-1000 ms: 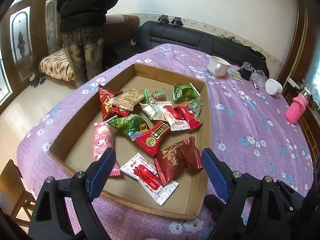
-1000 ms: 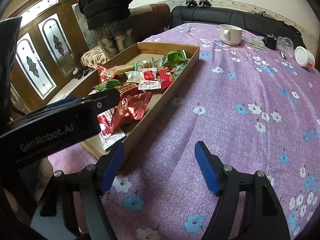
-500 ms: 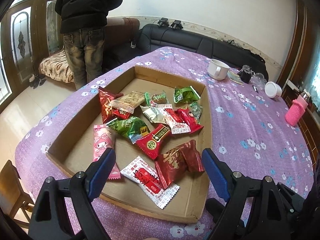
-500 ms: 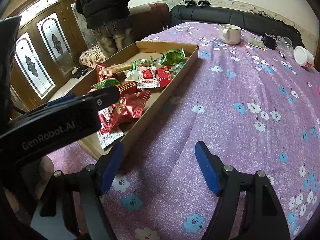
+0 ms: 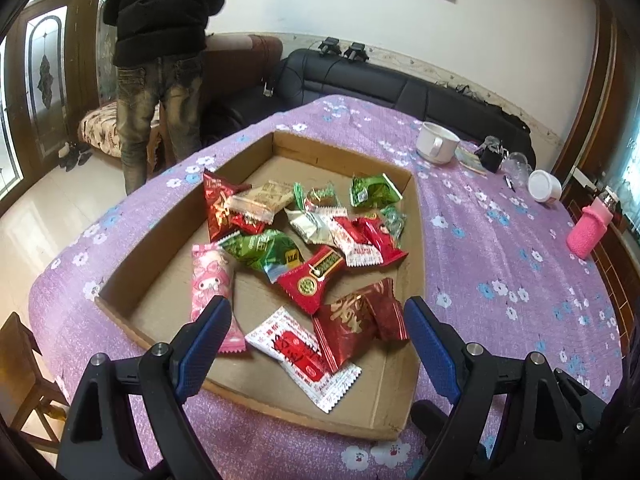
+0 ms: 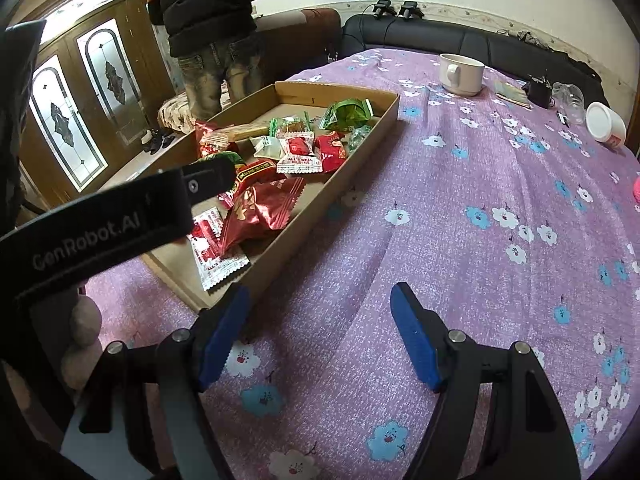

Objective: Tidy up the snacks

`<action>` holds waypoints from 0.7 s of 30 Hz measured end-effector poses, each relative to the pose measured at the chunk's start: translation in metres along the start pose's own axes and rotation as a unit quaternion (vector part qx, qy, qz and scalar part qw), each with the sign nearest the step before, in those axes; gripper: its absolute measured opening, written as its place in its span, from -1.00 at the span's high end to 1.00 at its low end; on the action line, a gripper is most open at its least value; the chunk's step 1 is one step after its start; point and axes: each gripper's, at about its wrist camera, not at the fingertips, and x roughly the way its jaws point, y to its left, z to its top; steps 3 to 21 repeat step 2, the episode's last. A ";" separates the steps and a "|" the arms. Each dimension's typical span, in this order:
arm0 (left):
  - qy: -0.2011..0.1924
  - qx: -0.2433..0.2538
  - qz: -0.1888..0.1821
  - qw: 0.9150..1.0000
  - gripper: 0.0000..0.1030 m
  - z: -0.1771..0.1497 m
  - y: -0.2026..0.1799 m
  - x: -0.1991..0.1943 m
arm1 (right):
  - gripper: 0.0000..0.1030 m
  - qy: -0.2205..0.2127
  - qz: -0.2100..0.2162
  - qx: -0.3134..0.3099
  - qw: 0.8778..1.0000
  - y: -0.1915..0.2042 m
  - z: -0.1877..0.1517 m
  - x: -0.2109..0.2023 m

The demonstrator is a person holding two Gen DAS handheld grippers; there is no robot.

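A shallow cardboard tray (image 5: 168,236) sits on a purple flowered tablecloth and holds several snack packets: a dark red packet (image 5: 356,320), a white-and-red packet (image 5: 304,356), a pink packet (image 5: 212,284), green packets (image 5: 264,250) and others. My left gripper (image 5: 316,344) is open and empty, hovering over the tray's near end. My right gripper (image 6: 320,332) is open and empty over bare cloth, to the right of the tray (image 6: 352,148). The left gripper's body (image 6: 108,220) hides part of the tray in the right wrist view.
A white mug (image 5: 436,144), a white lidded cup (image 5: 544,186), a pink bottle (image 5: 588,232) and small items stand at the table's far right. A person in a black jacket (image 5: 164,40) stands beyond the far left corner. A black sofa (image 5: 400,88) lies behind.
Both grippers have drawn back and risen slightly, so the tray sits a little farther off. Both stay open. The snacks have not moved.
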 end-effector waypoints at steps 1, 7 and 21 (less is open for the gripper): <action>0.001 0.002 0.003 1.000 -0.71 0.000 -0.001 0.000 | -0.46 -0.001 0.001 0.001 1.000 0.000 0.000 -0.001; 0.002 0.006 0.008 1.000 -0.71 -0.001 -0.004 -0.001 | -0.46 -0.002 0.002 0.002 1.000 -0.001 -0.001 -0.002; 0.002 0.006 0.008 1.000 -0.71 -0.001 -0.004 -0.001 | -0.46 -0.002 0.002 0.002 1.000 -0.001 -0.001 -0.002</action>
